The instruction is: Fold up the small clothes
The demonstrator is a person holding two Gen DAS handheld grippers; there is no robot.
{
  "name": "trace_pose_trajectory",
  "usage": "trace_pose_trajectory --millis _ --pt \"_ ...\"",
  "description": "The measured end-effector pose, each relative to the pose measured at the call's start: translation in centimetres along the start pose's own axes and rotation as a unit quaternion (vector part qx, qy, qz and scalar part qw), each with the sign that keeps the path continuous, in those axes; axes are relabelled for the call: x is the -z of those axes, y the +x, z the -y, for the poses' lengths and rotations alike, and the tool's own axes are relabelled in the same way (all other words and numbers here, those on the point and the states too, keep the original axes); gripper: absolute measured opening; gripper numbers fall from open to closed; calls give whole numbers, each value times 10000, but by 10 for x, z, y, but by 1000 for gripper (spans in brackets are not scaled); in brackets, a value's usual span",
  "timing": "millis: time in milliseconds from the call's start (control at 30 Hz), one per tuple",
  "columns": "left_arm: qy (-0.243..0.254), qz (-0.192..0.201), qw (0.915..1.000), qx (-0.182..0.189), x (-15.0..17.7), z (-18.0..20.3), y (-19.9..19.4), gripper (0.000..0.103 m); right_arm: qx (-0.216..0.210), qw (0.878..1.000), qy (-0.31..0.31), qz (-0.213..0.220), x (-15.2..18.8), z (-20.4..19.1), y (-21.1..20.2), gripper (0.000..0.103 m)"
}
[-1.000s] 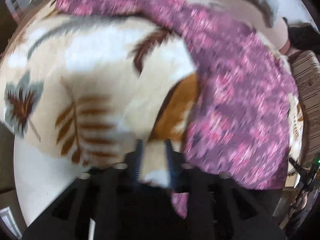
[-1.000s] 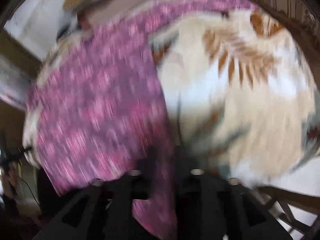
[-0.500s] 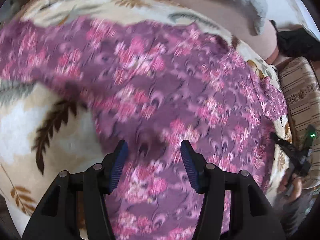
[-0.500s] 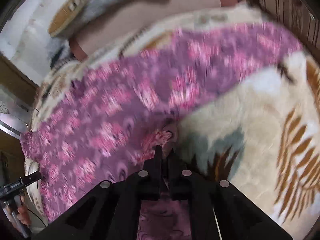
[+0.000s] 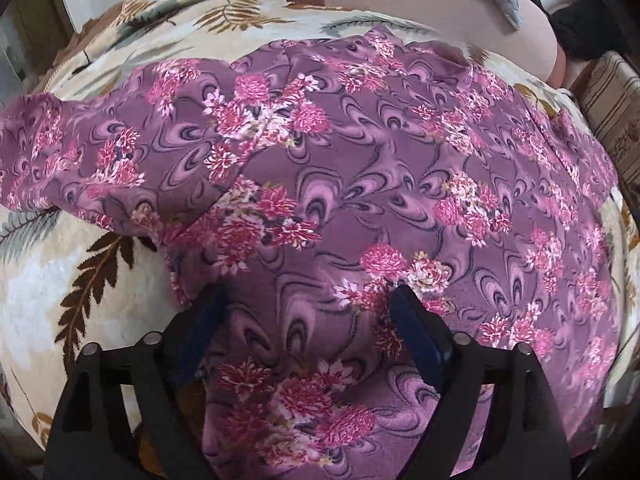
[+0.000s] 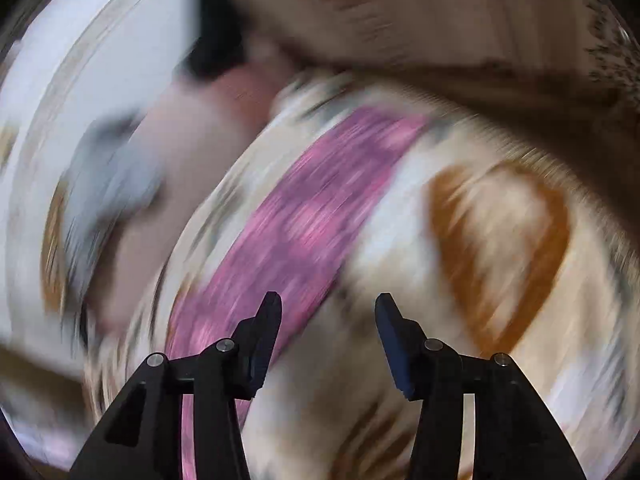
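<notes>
On the cream leaf-patterned blanket (image 5: 100, 280) a purple floral garment (image 5: 360, 184) lies spread out, one part folded over near the left edge. Above it hangs the left gripper (image 5: 308, 312), its 2 jaws opening wide with nothing pinched, the cloth flat beneath. The right gripper (image 6: 328, 320), in a badly blurred view, is also opening and holds nothing; purple cloth shows beyond its left finger.
</notes>
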State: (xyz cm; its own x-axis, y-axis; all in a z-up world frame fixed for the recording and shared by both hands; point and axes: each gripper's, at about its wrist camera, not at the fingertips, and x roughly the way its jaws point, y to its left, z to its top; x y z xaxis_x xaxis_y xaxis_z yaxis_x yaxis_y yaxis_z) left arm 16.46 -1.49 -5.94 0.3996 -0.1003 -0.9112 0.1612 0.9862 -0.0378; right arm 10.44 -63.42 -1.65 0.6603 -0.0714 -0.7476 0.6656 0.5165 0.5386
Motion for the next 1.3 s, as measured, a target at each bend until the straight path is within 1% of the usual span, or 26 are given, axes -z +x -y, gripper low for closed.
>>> trace_pose_trajectory --millis 67,100,200,267,333,400,433,467,500,533,567,600,633,700,733,767,800,833,900,967,1033,1067,1100,1133,1167,1300 --pt "-49 49 10000 -9 0 2 0 91 124 9991 341 215 -28 16 12 51" --pt "-85 53 9999 13 -2 4 1 93 194 9986 426 250 -39 21 20 52" --pt "-92 31 9999 37 -4 7 4 102 352 9973 578 276 -57 22 55 53" --pt "-16 -4 10000 -73 -4 11 6 103 324 9968 675 273 -64 24 72 55" --pt "9 -15 9999 -99 -5 13 8 103 317 9971 637 271 -70 21 88 67" --pt "-23 -32 10000 -42 -6 11 8 103 416 9970 374 537 -75 12 88 72" --pt "-13 -41 10000 -26 -6 10 8 103 521 9967 246 563 -76 6 91 71" --pt "-1 -55 10000 -26 -7 10 8 103 772 9956 -10 539 -77 -3 96 66" --pt "8 -80 10000 -31 -7 10 8 103 896 9944 -182 532 -78 -5 95 39" --pt "4 -115 9999 -34 -9 10 9 103 910 9942 -341 463 -78 -7 96 12" --pt "-17 -159 9999 -27 -11 10 8 103 771 9958 -286 401 -80 -5 94 12" --pt "-56 -180 9998 22 -14 9 7 103 732 9960 -213 472 -82 -3 89 11" --pt "-121 -167 9997 150 -16 9 3 101 677 9957 -164 613 -85 -2 81 11" --pt "-229 -63 9988 435 -27 7 -7 99 576 9927 -140 1048 -89 1 56 11" --pt "-278 62 9980 561 -34 6 -13 99 664 9898 -190 1248 -91 3 46 10" --pt "-331 163 9972 649 -42 5 -16 99 845 9885 -220 1233 -93 4 48 10" --pt "-413 217 9962 733 -50 4 -15 99 1120 9885 -244 982 -93 9 56 10" --pt "-493 212 9955 786 -57 2 -11 99 1375 9879 -227 674 -92 15 67 10" --pt "-696 43 9942 822 -65 0 4 99 1603 9858 -256 424 -85 21 78 10" --pt "-964 -249 9896 1041 -69 -5 23 99 1545 9855 -299 640 -80 16 72 10" --pt "-977 -199 9901 985 -70 -4 25 99 1540 9842 -419 763 -79 5 64 10" --pt "-927 -151 9907 982 -71 -3 24 99 1489 9835 -547 870 -78 -3 55 10" --pt "-883 -131 9910 997 -71 -1 24 99 1351 9825 -764 1032 -76 -18 44 10" --pt "-871 -136 9910 1012 -70 -2 25 99 1279 9818 -873 1098 -76 -30 38 10" --pt "-871 -133 9907 1039 -70 -2 25 99 1097 9814 -1041 1183 -72 -45 28 10" --pt "-939 -145 9882 1201 -71 -7 25 99 481 9823 -1395 1150 -46 -86 7 10"
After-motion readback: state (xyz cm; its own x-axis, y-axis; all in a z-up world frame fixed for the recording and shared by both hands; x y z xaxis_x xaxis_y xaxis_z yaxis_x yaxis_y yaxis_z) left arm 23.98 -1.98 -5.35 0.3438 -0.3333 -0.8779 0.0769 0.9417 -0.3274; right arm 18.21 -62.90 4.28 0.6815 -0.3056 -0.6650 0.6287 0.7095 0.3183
